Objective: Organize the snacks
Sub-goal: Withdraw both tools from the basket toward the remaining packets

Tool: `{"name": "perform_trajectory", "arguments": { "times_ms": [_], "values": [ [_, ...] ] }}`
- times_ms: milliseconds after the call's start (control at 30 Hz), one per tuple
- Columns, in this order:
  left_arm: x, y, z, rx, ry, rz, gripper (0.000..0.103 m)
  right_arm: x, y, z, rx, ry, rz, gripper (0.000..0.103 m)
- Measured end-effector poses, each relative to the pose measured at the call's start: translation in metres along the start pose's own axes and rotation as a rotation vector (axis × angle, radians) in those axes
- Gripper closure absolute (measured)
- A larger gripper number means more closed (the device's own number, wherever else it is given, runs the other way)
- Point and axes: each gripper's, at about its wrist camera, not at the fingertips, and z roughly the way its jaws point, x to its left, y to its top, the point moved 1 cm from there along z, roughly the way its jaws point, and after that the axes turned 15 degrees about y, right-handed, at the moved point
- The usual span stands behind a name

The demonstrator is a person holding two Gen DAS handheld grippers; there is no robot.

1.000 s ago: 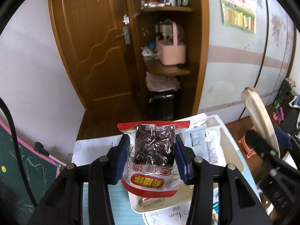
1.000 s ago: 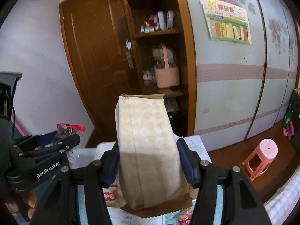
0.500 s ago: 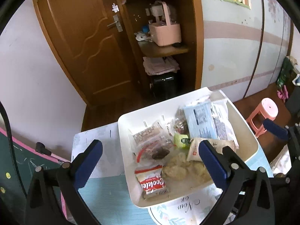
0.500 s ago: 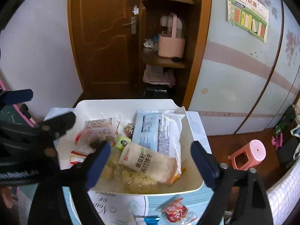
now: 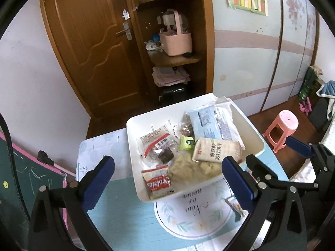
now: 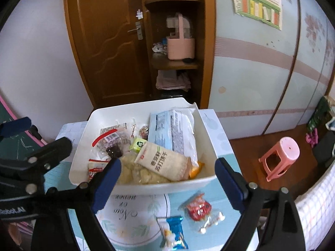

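Note:
A white bin (image 5: 134, 146) (image 6: 146, 185) on the table holds several snack packs: a beige cracker pack (image 5: 215, 150) (image 6: 163, 161), a pale blue bag (image 5: 207, 123) (image 6: 169, 131), a dark-fruit pack with a red stripe (image 5: 159, 146) (image 6: 111, 142), and a red cookie pack (image 5: 157, 182). My left gripper (image 5: 167, 182) is open and empty just in front of the bin. My right gripper (image 6: 167, 182) is open and empty over the bin's near wall. A red candy pack (image 6: 196, 208) and a blue pack (image 6: 173, 232) lie loose on the table below it.
The bin stands on a teal tablecloth (image 5: 129, 219) with a round white print (image 6: 129, 215). A pink stool (image 5: 281, 127) (image 6: 279, 156) stands on the floor to the right. A wooden door and shelf unit (image 5: 173, 58) lie behind. A green chalkboard (image 5: 18, 179) is at left.
Both grippers opened and let go of their packs: the dark-fruit pack and the beige bag now lie in the bin. Since then both grippers have drawn back slightly.

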Motion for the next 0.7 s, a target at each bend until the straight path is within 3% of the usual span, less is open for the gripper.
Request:
{"name": "perform_trajectory", "arguments": {
  "times_ms": [267,700],
  "values": [
    [0.005,-0.041,-0.051,-0.06,-0.038,-0.012,0.001,-0.005,-0.044,-0.046,-0.023,0.017,0.078,0.011],
    [-0.022,-0.119,-0.095,-0.087,-0.115,0.054,0.001,-0.002,-0.122,-0.079,0.067,-0.037,0.03,0.012]
  ]
}}
